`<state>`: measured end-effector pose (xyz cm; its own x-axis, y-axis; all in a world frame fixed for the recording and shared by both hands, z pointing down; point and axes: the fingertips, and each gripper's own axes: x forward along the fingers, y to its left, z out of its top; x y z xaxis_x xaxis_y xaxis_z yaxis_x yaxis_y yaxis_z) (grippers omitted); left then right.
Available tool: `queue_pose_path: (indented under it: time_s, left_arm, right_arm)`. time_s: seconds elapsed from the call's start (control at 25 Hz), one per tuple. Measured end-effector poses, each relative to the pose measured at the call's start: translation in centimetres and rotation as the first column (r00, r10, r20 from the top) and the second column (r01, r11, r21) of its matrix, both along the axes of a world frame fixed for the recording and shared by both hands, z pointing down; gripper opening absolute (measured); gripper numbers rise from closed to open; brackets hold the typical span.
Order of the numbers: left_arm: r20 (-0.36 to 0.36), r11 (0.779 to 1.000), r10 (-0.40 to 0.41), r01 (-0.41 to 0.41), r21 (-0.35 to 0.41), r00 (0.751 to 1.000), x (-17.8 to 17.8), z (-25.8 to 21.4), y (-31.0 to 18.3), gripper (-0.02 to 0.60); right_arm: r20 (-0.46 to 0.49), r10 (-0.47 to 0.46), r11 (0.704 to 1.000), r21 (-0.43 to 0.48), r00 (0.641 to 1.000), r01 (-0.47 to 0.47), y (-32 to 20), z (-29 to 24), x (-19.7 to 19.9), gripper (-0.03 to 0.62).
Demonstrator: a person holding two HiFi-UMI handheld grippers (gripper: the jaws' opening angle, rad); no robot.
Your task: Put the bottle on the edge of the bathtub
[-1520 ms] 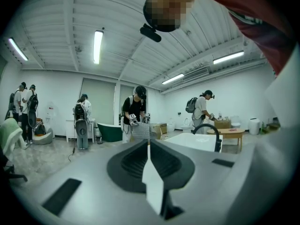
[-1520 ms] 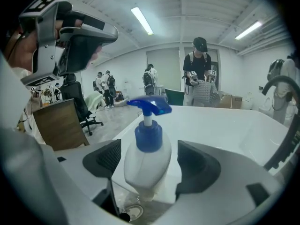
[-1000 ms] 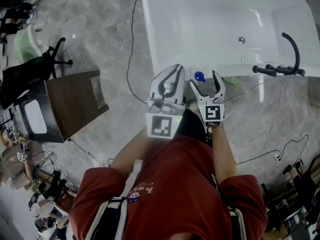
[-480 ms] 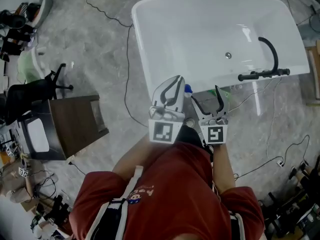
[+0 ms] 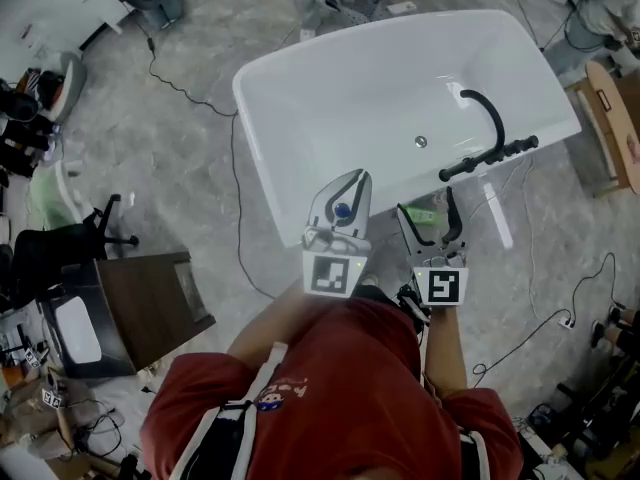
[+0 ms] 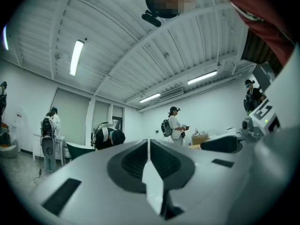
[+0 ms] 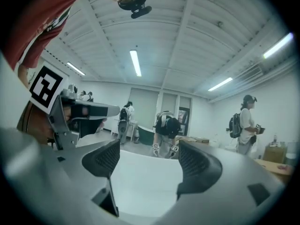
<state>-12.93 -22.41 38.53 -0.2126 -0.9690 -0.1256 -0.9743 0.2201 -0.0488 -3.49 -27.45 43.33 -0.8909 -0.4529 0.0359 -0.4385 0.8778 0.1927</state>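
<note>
A glossy white oval bathtub (image 5: 300, 118) with a curved black tap (image 5: 488, 126) stands on a grey marbled floor (image 5: 180, 168). The pale grey left gripper (image 5: 358, 178) and right gripper (image 5: 427, 203) each carry 1 black-and-white square-marker cube. A blue bottle cap (image 5: 342, 209), a bright green item (image 5: 424, 214), a red shirt (image 5: 340, 388) and a dark brown cabinet (image 5: 140, 308) also show.

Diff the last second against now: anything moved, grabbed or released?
The head view swung and drew back, so the bathtub now shows whole and tilted. The blue cap, likely the bottle's, sat between the two grippers before. It now shows through the left gripper. Nothing was taken hold of or let go. Unchanged: left jaws together, right gripper open, both empty.
</note>
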Motion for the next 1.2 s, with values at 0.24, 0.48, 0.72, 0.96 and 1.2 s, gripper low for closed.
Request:
queue_pose_path:
  time_s: [0.24,0.48,0.72,0.96,1.2]
  left_arm:
    - [0.014,0.991,0.129,-0.129,0.025,0.992,2.8,-1.3,-2.8,0.028]
    - [0.013,0.973,0.23,-0.23,-0.003,0.973,5.6,-1.1,-5.8,0.028]
    - [0.027,0.951,0.309,-0.308,-0.028,0.951,8.2,-2.1,-8.3,0.028]
    - [0.031,0.932,0.36,-0.359,-0.042,0.932,10.3,-2.6,-10.0,0.028]
    - [0.033,0.926,0.377,-0.376,-0.035,0.926,11.4,-3.7,-10.6,0.028]
  right_arm:
    - [0.054,0.223,0.972,-0.085,0.973,-0.218,-3.3,-2.8,5.0,0.38]
    - [0.114,0.393,0.919,-0.086,0.912,-0.385,-4.7,-6.0,10.0,0.38]
    - [0.119,0.547,0.836,-0.125,0.829,-0.534,-6.5,-8.2,14.0,0.38]
    - [0.123,0.612,0.79,-0.126,0.781,-0.6,-7.2,-8.7,16.1,0.38]
    - [0.153,0.597,0.802,-0.124,0.787,-0.584,-7.1,-9.5,16.5,0.379]
